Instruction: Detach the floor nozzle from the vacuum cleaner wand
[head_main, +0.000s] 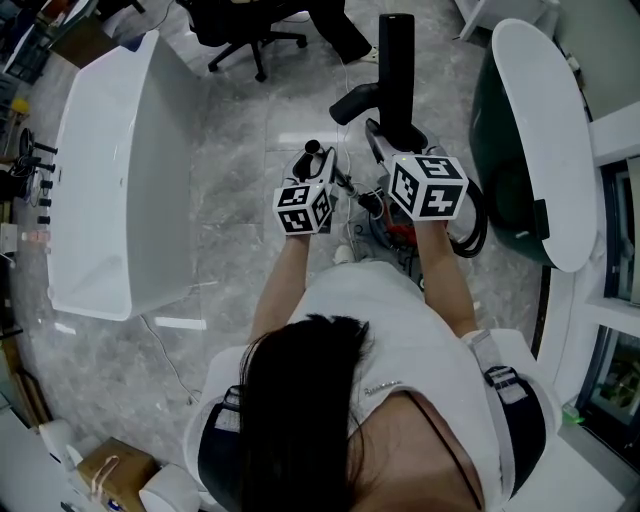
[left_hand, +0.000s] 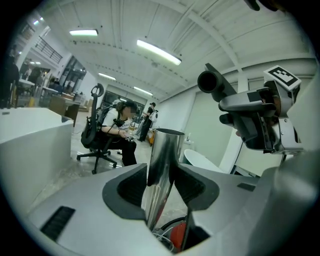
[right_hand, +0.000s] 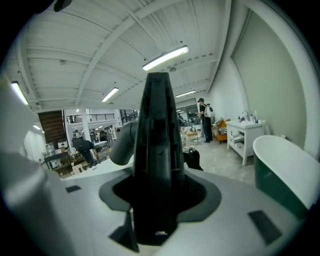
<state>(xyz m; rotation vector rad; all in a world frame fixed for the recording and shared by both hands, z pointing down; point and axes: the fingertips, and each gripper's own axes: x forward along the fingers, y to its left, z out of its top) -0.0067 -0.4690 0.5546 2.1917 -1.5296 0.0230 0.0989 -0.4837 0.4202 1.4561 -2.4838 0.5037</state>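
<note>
Left hand-held gripper (left_hand: 160, 172) on wand (left_hand: 165, 144)

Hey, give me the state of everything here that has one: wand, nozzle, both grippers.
wand: end open, free of the floor nozzle.
floor nozzle: detached, held apart from the wand.
left gripper: shut on the wand.
right gripper: shut on the floor nozzle.
</note>
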